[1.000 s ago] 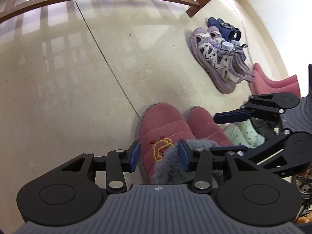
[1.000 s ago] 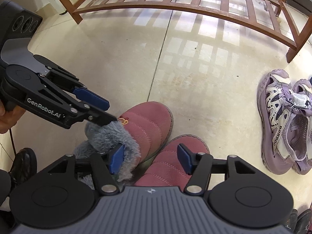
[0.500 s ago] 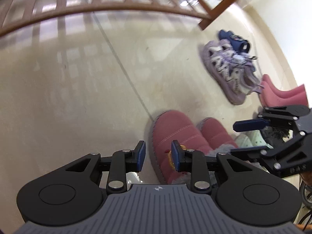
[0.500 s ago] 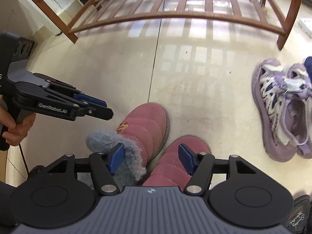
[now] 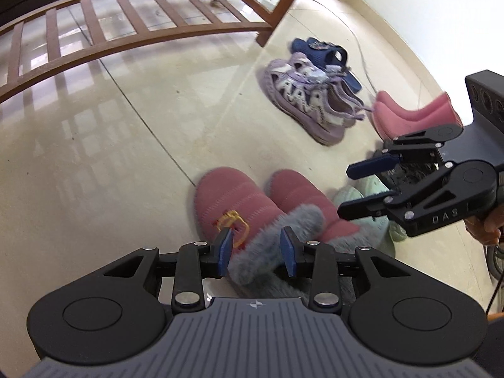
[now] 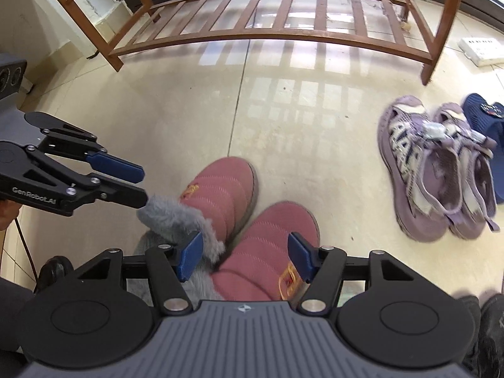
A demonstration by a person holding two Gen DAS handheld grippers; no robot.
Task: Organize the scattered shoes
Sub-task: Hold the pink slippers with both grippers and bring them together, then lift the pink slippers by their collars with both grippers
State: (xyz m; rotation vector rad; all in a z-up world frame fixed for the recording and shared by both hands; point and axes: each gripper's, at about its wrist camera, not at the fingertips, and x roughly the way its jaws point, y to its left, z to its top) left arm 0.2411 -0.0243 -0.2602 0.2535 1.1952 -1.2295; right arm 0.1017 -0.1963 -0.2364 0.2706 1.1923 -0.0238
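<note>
The two red fur-lined boots [image 6: 220, 195] stand side by side on the floor [image 6: 299, 145], toes pointing toward the slatted wooden shoe rack [image 6: 283, 34], which I judge is why they sit this way: paired and lined up in front of it rather than strewn about. The purple sandals [image 6: 441, 170] and a navy clog [image 6: 491, 145] lie in a loose heap off to the right, apparently not yet sorted. My left tongs [image 5: 256, 249] hang over the left boot's grey fur cuff [image 5: 277, 236]; the jaws are opening, the cuff shows between the blue pads [image 5: 225, 247], and I see neither pad pressing on it. My right tongs [image 6: 249, 256] are spread wide above the right boot [image 6: 271, 252], straddling it from above, touching nothing that I can make out.
</note>
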